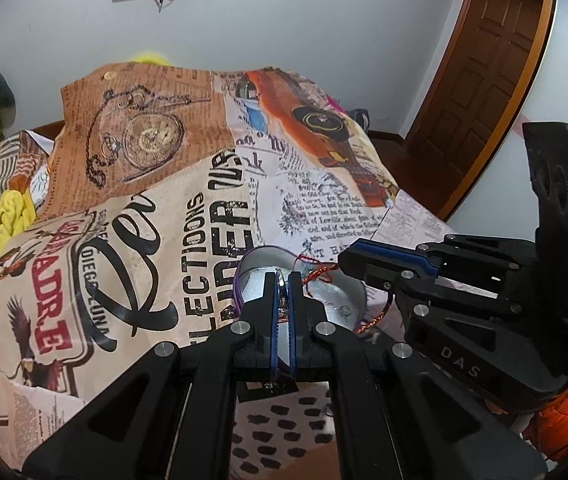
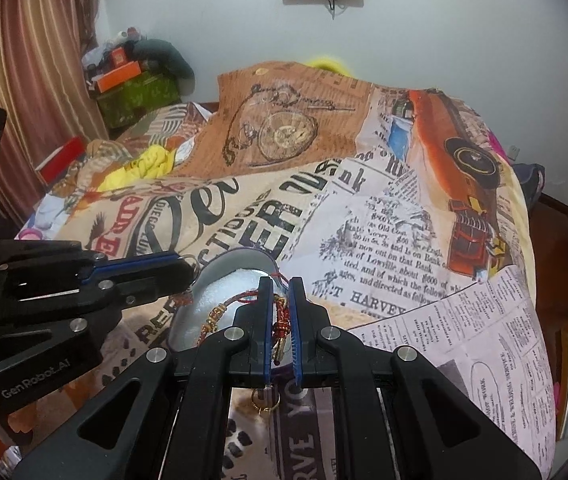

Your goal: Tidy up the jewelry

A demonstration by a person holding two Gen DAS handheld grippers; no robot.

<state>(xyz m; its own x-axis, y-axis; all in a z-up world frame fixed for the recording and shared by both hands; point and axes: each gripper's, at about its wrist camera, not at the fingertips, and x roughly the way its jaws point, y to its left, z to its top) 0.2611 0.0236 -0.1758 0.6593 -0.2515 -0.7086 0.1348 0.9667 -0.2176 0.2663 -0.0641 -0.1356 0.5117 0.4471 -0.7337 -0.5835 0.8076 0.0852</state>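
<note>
Currently the left gripper (image 1: pixel 282 280) is reaching forward over the silver tin (image 1: pixel 340 300), its jaws drawn nearly together and pinching a thin metallic piece, possibly the tin's rim, though this is hard to tell at this angle. The right gripper (image 2: pixel 280 300) is pointing forward and slightly down over the same tin (image 2: pixel 219 304), jaws clamping a red-and-gold beaded bracelet (image 2: pixel 279 322); its red thread is trailing left across the tin's silvery interior. Each tool is showing in the other's view, coming in from the side beside the tin. A small gold ring (image 2: pixel 264 400) is lying near, below the right jaws. Everything is resting on a newspaper-print bedsheet (image 1: pixel 123 240).
</note>
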